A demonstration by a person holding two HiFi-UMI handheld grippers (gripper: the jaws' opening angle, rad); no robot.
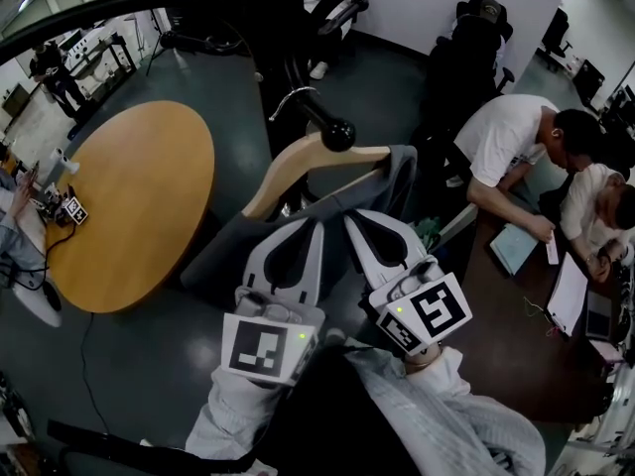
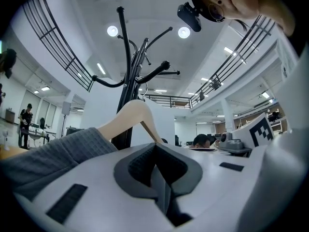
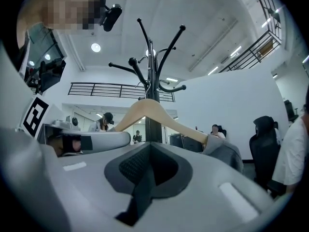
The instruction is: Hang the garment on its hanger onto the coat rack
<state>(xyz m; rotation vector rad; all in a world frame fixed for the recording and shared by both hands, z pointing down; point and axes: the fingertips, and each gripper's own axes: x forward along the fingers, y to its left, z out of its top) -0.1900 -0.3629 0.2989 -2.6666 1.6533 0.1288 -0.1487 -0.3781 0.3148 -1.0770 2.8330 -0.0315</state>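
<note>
A wooden hanger (image 1: 298,162) carries a grey garment (image 1: 223,256), and its metal hook (image 1: 290,97) sits at a black arm of the coat rack (image 1: 335,133). Whether the hook rests on the arm I cannot tell. Both grippers are just under the hanger, tips close together. My left gripper (image 1: 316,224) is shut, with nothing visible between its jaws (image 2: 155,145); the garment (image 2: 53,153) lies along its left side. My right gripper (image 1: 350,218) is shut too and looks empty (image 3: 150,144). The hanger (image 3: 149,110) and rack (image 3: 153,76) rise beyond it.
A round wooden table (image 1: 139,206) stands to the left, with a seated person at its far edge. People work at a dark desk (image 1: 516,315) on the right, and a black office chair (image 1: 466,58) stands behind the rack. More rack arms (image 1: 119,8) arch overhead.
</note>
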